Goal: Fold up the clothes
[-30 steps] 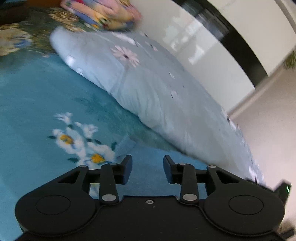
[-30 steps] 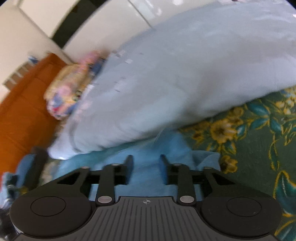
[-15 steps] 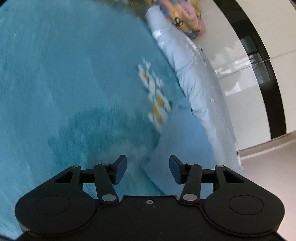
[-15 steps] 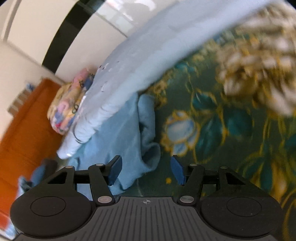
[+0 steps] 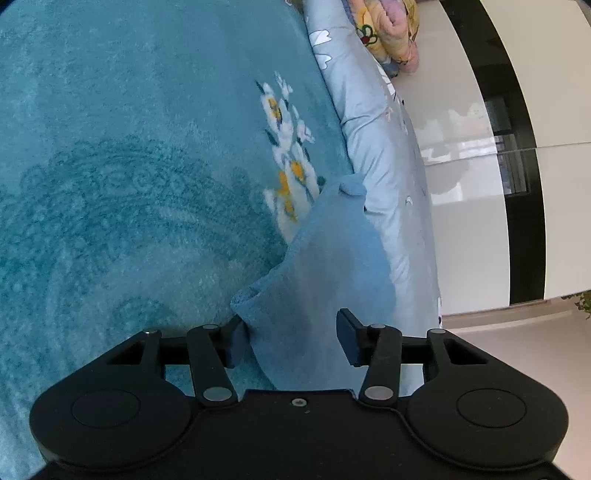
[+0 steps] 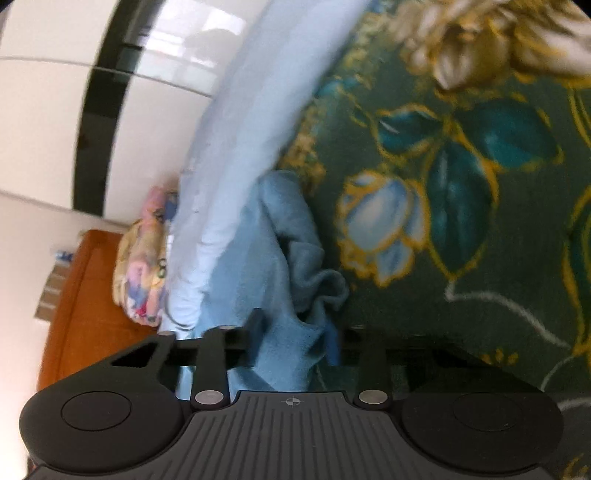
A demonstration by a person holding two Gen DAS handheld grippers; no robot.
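Observation:
A light blue garment [image 5: 325,266] lies on a bed against a pale blue duvet [image 5: 376,140]. My left gripper [image 5: 291,339] sits low over its near corner. Its jaws are closing, with the garment between them. The left pad touches the folded edge and the right pad stands off it. In the right wrist view the same garment [image 6: 280,258] is bunched at its other edge. My right gripper [image 6: 295,339] is closing there, and the crumpled cloth fills the gap between its pads.
A teal blanket with white flowers [image 5: 129,166] covers the bed on the left. A dark green floral blanket [image 6: 461,184] covers it on the right. A colourful folded quilt [image 5: 388,33] and an orange wooden panel [image 6: 81,295] lie beyond the duvet [image 6: 236,129]. A white wardrobe [image 5: 480,221] stands behind.
Both grippers rolled and came down onto the blue garment. The right jaws widened, then closed in on the bunched edge. The left jaws narrowed around the corner.

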